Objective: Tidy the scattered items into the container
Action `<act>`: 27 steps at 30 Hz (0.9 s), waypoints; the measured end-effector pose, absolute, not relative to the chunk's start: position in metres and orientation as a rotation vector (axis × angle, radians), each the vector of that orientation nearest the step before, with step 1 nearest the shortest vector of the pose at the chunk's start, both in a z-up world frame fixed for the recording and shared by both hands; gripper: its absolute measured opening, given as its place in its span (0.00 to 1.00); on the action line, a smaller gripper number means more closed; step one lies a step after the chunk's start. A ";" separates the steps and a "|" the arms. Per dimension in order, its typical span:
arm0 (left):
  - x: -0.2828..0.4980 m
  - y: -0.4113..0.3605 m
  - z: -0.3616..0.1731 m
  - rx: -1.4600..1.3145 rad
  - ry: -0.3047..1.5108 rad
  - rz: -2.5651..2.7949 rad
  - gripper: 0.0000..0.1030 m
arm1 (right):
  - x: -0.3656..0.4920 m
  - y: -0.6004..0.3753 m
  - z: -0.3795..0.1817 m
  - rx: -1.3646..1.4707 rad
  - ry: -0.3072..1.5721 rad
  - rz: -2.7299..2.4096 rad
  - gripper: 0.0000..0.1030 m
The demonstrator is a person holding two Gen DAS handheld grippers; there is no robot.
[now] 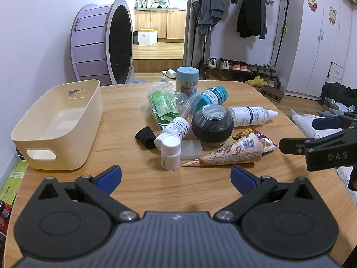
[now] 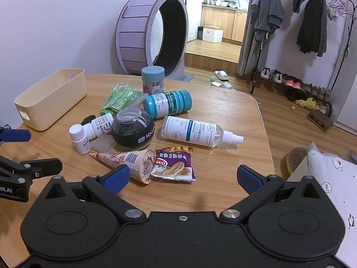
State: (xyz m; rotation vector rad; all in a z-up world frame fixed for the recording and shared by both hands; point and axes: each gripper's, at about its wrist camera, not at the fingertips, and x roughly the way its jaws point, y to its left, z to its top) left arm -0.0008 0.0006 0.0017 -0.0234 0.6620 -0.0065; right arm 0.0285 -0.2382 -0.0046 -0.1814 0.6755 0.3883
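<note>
Both jaws wide and empty, peanut packet (image 2: 174, 164) label plain only from right wrist, cream container (image 1: 60, 122) interior only from left.

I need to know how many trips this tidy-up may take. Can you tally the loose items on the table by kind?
Bottles and jars: 5 (two small white bottles, teal-capped bottle, spray bottle, blue-lidded jar)
Snack packs: 2 (cone, peanut packet)
Bag of green sachets: 1
Black ball: 1
Black cloth: 1
Translucent block: 1
Total: 11
The bin is empty.
</note>
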 end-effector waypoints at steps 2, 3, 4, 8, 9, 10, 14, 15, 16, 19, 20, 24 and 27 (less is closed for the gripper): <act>-0.001 0.000 0.002 -0.023 0.661 -0.006 1.00 | 0.028 -0.238 -0.005 -0.181 0.676 0.390 1.00; -0.001 0.000 0.002 -0.022 0.661 -0.005 1.00 | 0.028 -0.238 -0.005 -0.182 0.676 0.389 1.00; -0.001 0.000 0.002 -0.023 0.661 -0.004 1.00 | 0.029 -0.238 -0.005 -0.184 0.675 0.388 1.00; -0.001 0.000 0.001 -0.018 0.653 -0.007 1.00 | 0.029 -0.238 -0.005 -0.185 0.676 0.389 1.00; -0.001 0.000 0.001 -0.015 0.651 -0.008 1.00 | 0.029 -0.238 -0.005 -0.185 0.675 0.389 1.00; -0.001 0.000 0.001 -0.011 0.646 -0.010 1.00 | 0.029 -0.238 -0.005 -0.186 0.675 0.388 1.00; -0.003 0.000 -0.001 0.008 0.605 -0.035 1.00 | 0.029 -0.238 -0.006 -0.185 0.675 0.387 1.00; -0.004 0.001 -0.001 0.006 0.589 -0.038 1.00 | 0.029 -0.238 -0.006 -0.183 0.672 0.385 1.00; -0.004 0.002 -0.001 0.005 0.569 -0.035 1.00 | 0.029 -0.239 -0.006 -0.180 0.670 0.384 1.00; -0.002 0.006 -0.001 -0.009 0.559 -0.054 0.98 | 0.031 -0.241 -0.006 -0.161 0.657 0.378 1.00; -0.001 0.007 -0.002 -0.017 0.563 -0.071 0.96 | 0.032 -0.242 -0.006 -0.152 0.655 0.379 1.00; 0.005 0.010 -0.006 -0.030 0.573 -0.083 0.75 | 0.033 -0.250 -0.006 -0.094 0.629 0.390 1.00; 0.010 0.012 -0.011 -0.032 0.585 -0.090 0.66 | 0.033 -0.255 -0.006 -0.047 0.600 0.404 1.00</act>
